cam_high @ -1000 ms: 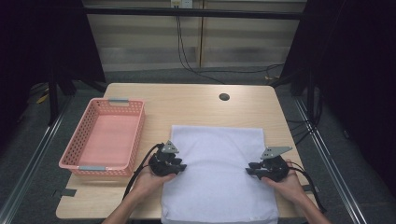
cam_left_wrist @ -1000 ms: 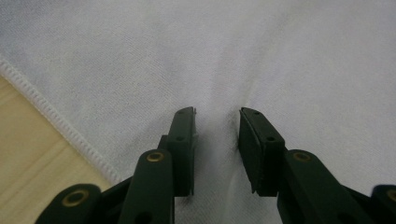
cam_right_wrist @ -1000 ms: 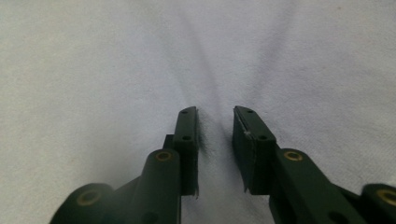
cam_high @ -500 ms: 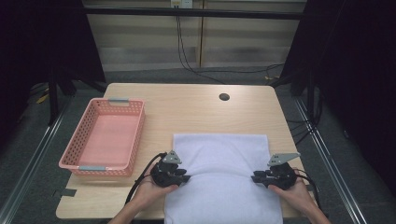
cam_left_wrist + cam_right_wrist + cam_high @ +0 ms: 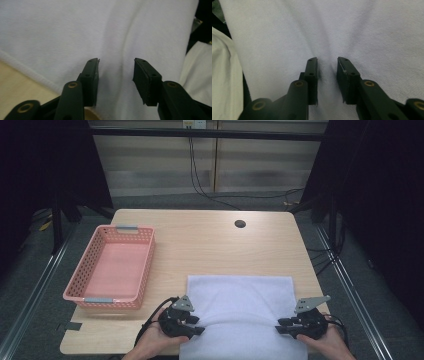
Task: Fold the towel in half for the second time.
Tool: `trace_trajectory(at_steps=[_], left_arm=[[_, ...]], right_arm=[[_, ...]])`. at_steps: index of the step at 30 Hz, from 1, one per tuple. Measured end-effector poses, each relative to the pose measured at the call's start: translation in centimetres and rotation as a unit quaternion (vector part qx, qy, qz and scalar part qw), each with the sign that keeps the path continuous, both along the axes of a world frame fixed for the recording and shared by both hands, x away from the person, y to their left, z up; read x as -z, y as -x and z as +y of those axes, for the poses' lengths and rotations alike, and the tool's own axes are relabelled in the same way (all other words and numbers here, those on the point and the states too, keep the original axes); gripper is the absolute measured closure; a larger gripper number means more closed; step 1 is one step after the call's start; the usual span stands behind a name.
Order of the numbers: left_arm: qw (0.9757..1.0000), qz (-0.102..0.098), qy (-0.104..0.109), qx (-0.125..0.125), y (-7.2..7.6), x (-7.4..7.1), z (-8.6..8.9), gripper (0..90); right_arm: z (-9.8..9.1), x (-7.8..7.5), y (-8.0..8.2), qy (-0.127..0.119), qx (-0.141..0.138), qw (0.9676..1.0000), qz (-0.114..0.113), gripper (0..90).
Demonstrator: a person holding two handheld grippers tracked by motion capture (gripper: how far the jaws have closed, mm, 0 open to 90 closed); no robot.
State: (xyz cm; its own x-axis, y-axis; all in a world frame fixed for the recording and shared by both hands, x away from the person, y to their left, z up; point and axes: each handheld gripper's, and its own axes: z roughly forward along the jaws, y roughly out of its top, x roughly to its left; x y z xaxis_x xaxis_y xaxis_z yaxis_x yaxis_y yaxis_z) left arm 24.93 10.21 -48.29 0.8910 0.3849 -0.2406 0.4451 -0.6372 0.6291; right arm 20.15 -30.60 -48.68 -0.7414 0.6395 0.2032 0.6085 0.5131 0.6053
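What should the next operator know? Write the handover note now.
Left gripper: jaws just opened, apart over the white towel, nothing pinched.
Right gripper: same, jaws just opened, cloth under them but not clamped.
Towel lies folded at the table's near edge, hanging slightly over it; pink basket to its left holds nothing.
Done: one fold, it seems. Left: probably further folding, then perhaps the basket.

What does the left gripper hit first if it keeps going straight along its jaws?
Probably the white cloth itself: the left gripper points inward over it, jaws just opened, fabric between them. Height above the cloth is unclear.
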Motion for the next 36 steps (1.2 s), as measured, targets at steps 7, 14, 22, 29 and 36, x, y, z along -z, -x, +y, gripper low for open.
trace_trajectory(at_steps=[7,14,22,29,36], left_arm=[[0.9951,-0.029,0.043,-0.084,-6.3,-1.6,0.0,49.9],[0.9928,-0.039,0.04,-0.105,-11.0,-1.1,-0.8,47.9],[0.9898,-0.033,0.031,-0.135,-13.1,0.3,-0.5,45.2],[0.9899,-0.028,0.01,-0.139,-13.3,1.5,-0.1,42.9],[0.9924,-0.02,0.022,-0.12,-13.0,1.6,0.4,58.2]], right_arm=[[-1.5,-2.9,-3.9,-0.003,0.064,0.9941,-0.087,61.1],[-4.0,-2.2,-10.6,0.005,0.118,0.989,-0.089,55.7],[-4.5,0.0,-13.3,0.016,0.124,0.9899,-0.066,50.1],[-5.4,1.0,-13.5,0.003,0.136,0.9894,-0.052,47.0],[-5.0,1.1,-13.5,-0.002,0.115,0.9929,-0.032,65.6]])
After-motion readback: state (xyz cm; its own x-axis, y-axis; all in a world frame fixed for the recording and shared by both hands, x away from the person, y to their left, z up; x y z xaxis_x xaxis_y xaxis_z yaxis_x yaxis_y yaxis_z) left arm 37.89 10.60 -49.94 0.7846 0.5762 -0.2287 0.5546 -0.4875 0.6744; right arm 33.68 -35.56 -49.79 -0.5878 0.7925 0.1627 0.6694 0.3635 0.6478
